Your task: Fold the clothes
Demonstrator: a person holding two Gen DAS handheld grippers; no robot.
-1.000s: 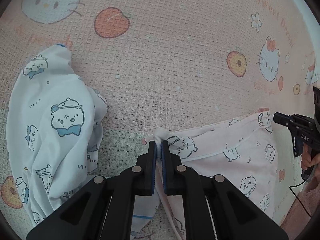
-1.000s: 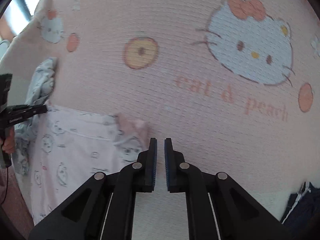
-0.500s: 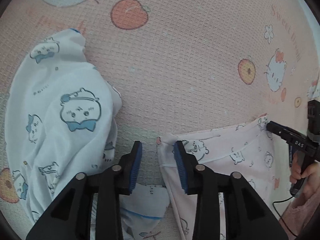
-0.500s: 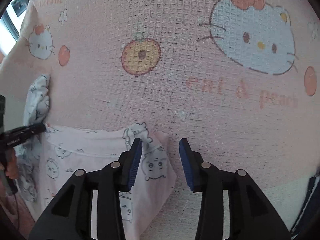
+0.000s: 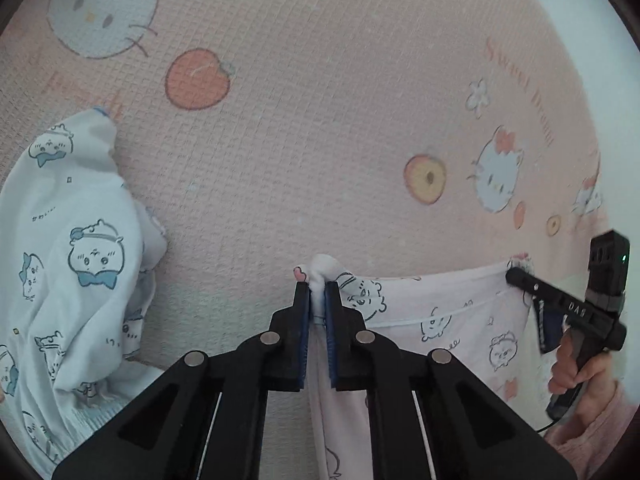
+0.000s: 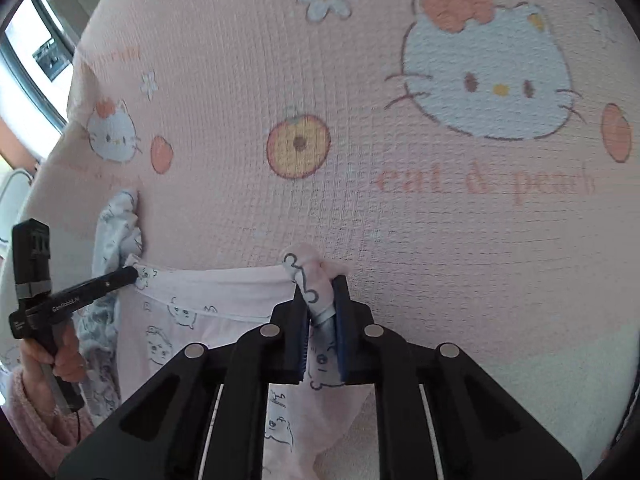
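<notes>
A pale pink garment (image 5: pixel 440 320) printed with small cartoon animals lies on the bed, its top hem stretched between both grippers. My left gripper (image 5: pixel 318 286) is closing, and its blue pads press on the bunched left corner of the hem. In the right wrist view the right gripper (image 6: pixel 320 300) is closing too, pads squeezing the garment's (image 6: pixel 208 292) right corner. Each gripper shows in the other's view: the right gripper (image 5: pixel 520 278) at the far corner, the left gripper (image 6: pixel 134 274) likewise, each held by a hand.
A crumpled white garment with blue cartoon prints (image 5: pixel 72 260) lies left of the pink one, also visible as the white garment (image 6: pixel 114 228). Everything rests on a pink waffle bedspread (image 5: pixel 320 140) with cat and peach prints. A window is at the upper left of the right wrist view.
Both grippers opened half a second ago and have closed again. The left re-gripped the left hem corner. The right, shut on nothing before, moved over the right corner and now pinches it.
</notes>
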